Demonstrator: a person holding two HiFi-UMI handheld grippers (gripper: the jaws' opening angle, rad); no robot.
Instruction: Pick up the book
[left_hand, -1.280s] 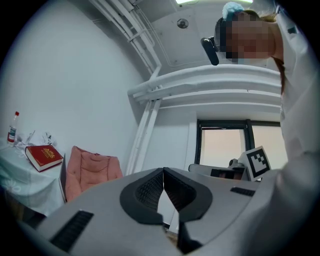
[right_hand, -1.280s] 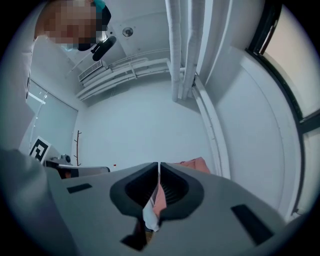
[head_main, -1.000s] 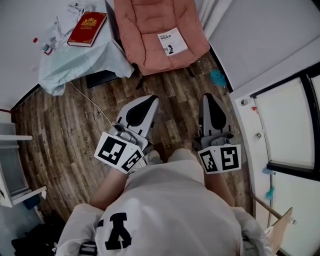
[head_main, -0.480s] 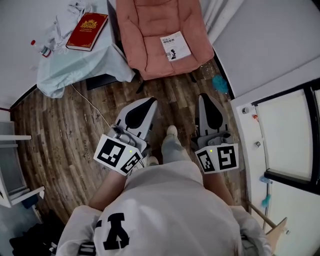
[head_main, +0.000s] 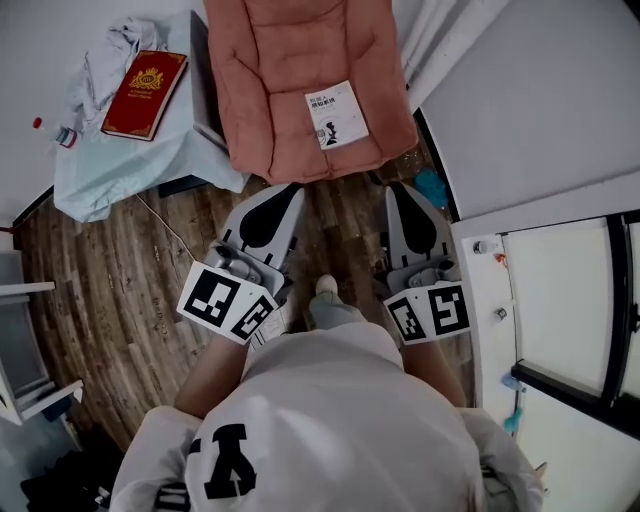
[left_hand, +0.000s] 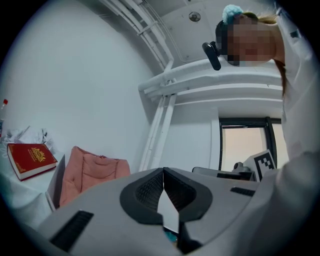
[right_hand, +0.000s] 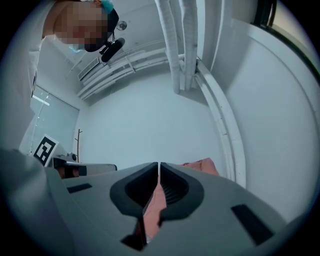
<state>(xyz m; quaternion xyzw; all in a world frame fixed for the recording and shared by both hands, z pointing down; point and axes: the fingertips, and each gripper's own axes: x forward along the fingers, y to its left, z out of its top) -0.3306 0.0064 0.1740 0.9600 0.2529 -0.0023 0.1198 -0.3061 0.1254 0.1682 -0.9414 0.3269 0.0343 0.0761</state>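
A small white book (head_main: 336, 115) lies on the seat of a pink padded chair (head_main: 290, 70). A red book (head_main: 145, 93) with a gold crest lies on a side table under a pale cloth (head_main: 120, 160); it also shows as the red book (left_hand: 31, 159) at the left of the left gripper view. My left gripper (head_main: 283, 190) is shut and empty, its tip at the chair's front edge. My right gripper (head_main: 400, 190) is shut and empty too, just right of the seat's front corner. In the gripper views the left gripper (left_hand: 163, 172) and right gripper (right_hand: 158, 167) have jaws pressed together.
A wooden floor (head_main: 110, 300) lies below. A white wall panel and a dark-framed window (head_main: 570, 290) stand to the right. A teal object (head_main: 432, 186) lies by the chair's right foot. White shelving (head_main: 25, 340) is at the left. Crumpled wrappers (head_main: 115, 40) sit beside the red book.
Both grippers have moved forward toward the chair together with the person. The chair and the white book now sit much closer, right ahead of the gripper tips. Jaws stayed shut.
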